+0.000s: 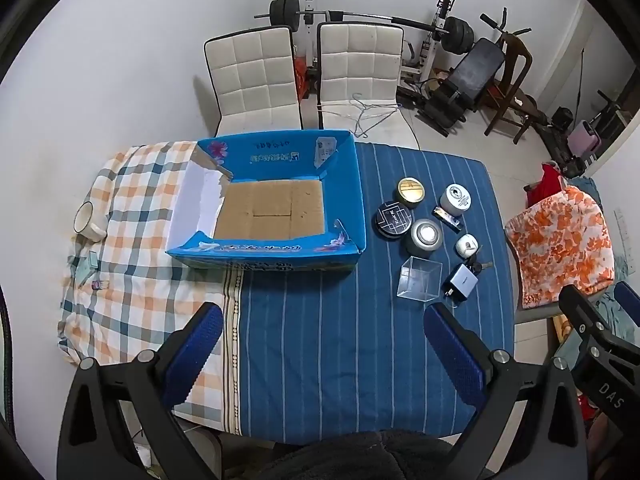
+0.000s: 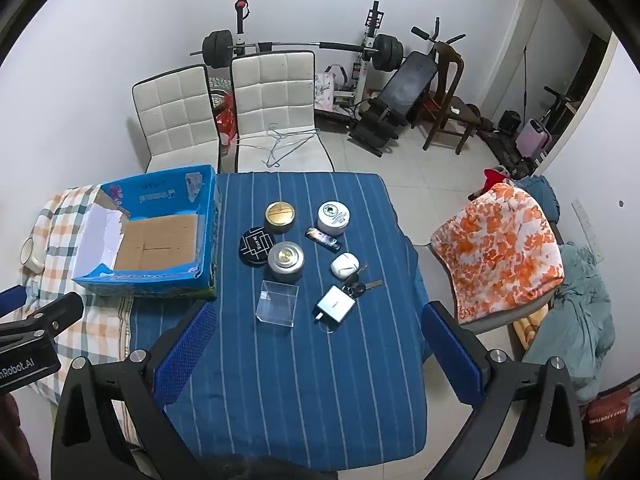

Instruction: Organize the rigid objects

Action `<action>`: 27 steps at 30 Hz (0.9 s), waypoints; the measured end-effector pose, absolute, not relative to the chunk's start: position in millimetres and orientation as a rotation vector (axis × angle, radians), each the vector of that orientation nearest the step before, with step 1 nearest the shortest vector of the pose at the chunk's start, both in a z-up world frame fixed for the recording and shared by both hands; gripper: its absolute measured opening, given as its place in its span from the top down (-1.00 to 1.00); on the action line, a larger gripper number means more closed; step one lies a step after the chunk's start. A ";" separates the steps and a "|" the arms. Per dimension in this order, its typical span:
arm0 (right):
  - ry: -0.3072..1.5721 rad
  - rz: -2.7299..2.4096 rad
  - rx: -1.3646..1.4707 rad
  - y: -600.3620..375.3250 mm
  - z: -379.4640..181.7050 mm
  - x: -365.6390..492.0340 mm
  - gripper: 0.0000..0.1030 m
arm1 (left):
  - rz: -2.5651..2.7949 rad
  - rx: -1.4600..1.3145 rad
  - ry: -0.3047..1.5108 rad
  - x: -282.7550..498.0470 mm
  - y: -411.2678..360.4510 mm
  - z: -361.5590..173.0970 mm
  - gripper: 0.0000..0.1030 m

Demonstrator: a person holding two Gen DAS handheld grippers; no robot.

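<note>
Nothing picked yet – left gripper (image 1: 322, 344) and right gripper (image 2: 316, 344) hover w/ jaws wide, empty, over the surface; blue box (image 1: 340, 236) sits bare, tins, clear cube (image 2: 277, 305), charger etc. clustered beside it – next, prob. the right takes the cube.

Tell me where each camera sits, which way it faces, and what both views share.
Left wrist: on the left hand-held gripper, above the table's near edge, facing the blue box; its open blue fingers and the right hand-held gripper's frame show.
Right wrist: on the right hand-held gripper, further right, facing the clear cube and tins; its open fingers and the left one's tip show.
Shared: box, cube, charger, white chairs.
</note>
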State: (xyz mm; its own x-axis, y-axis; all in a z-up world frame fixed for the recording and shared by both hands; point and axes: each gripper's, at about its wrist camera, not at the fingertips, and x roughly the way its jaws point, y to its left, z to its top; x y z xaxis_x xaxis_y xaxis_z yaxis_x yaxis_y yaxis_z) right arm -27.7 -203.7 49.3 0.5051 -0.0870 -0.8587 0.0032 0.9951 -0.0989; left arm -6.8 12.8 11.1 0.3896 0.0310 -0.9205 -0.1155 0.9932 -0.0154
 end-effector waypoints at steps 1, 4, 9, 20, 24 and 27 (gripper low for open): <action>1.037 -0.054 -0.089 -203.5 48.1 -28.5 -1.00 | 0.093 -0.080 1.167 -7.2 12.9 11.1 -1.00; 1.039 -0.053 -0.090 -202.9 48.5 -28.0 -1.00 | 0.095 -0.083 1.168 -6.7 14.9 11.5 -1.00; 1.028 -0.060 -0.092 -205.8 48.4 -31.5 -1.00 | 0.092 -0.090 1.164 -10.1 16.5 10.2 -1.00; 1.005 -0.066 -0.091 -211.4 53.7 -37.7 -1.00 | 0.098 -0.088 1.154 -14.2 16.9 8.1 -1.00; 0.987 -0.068 -0.109 -209.2 58.0 -37.2 -1.00 | 0.105 -0.093 1.148 -15.6 19.7 8.1 -1.00; 0.976 -0.072 -0.120 -207.7 61.0 -37.1 -1.00 | 0.107 -0.101 1.143 -16.9 20.3 10.2 -1.00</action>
State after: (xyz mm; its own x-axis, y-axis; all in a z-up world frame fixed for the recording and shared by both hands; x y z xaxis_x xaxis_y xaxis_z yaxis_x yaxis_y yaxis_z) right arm -37.1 -207.7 61.0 0.5588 -0.1150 -0.8213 0.0071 0.9910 -0.1340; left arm -16.9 20.3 10.2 0.4111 0.0333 -0.9110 -0.1363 0.9903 -0.0253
